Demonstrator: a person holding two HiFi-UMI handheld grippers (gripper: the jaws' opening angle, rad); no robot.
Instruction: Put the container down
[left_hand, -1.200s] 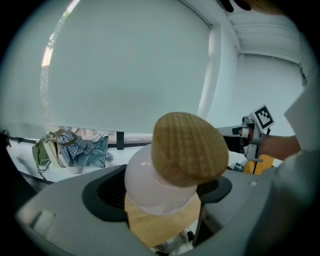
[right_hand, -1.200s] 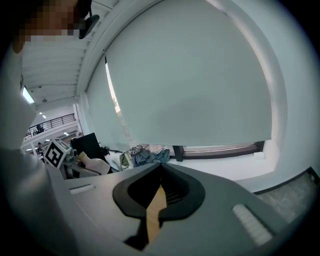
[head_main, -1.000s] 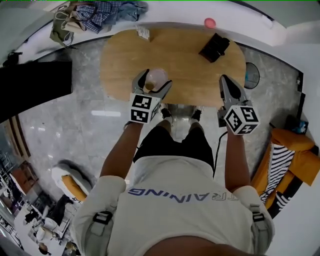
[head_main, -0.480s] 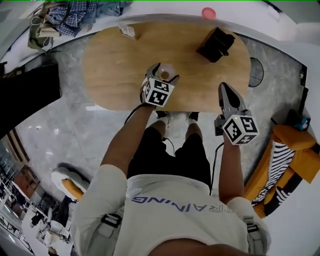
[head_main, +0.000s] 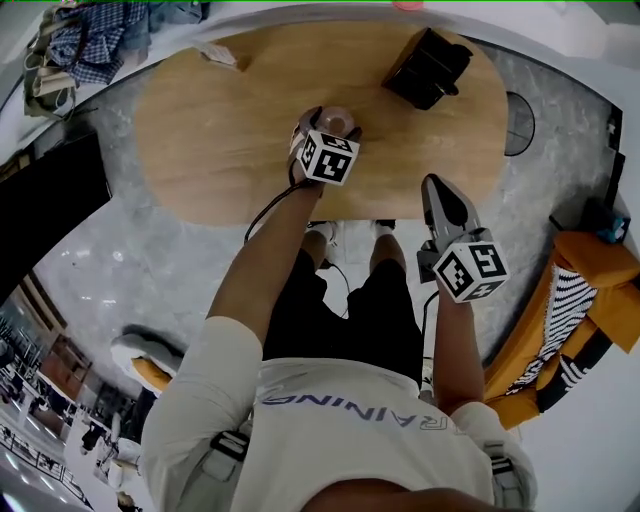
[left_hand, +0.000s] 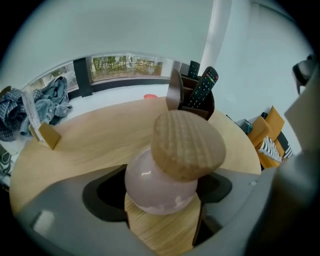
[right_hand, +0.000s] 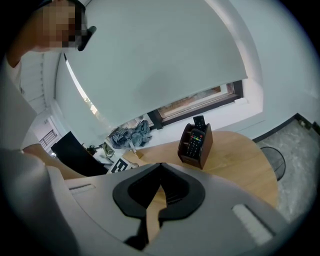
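Observation:
A pale pink round container (left_hand: 159, 186) with a ribbed wooden lid (left_hand: 187, 145) sits between the jaws of my left gripper (left_hand: 162, 195), which is shut on its body. In the head view this gripper (head_main: 327, 128) holds the container (head_main: 338, 117) over the middle of the oval wooden table (head_main: 220, 130). Whether its base touches the wood is hidden. My right gripper (head_main: 441, 198) hangs shut and empty at the table's near edge, to the right; its jaws meet at the tips (right_hand: 160, 165).
A dark brown holder with remotes (head_main: 428, 66) stands at the table's far right (left_hand: 194, 94) (right_hand: 195, 145). A small card stand (head_main: 218, 55) sits far left. Clothes (head_main: 70, 40) lie beyond the table. An orange seat (head_main: 590, 300) is at the right.
My left gripper has carried the container forward from the table's near edge to over its middle. The right gripper has stayed by the near edge.

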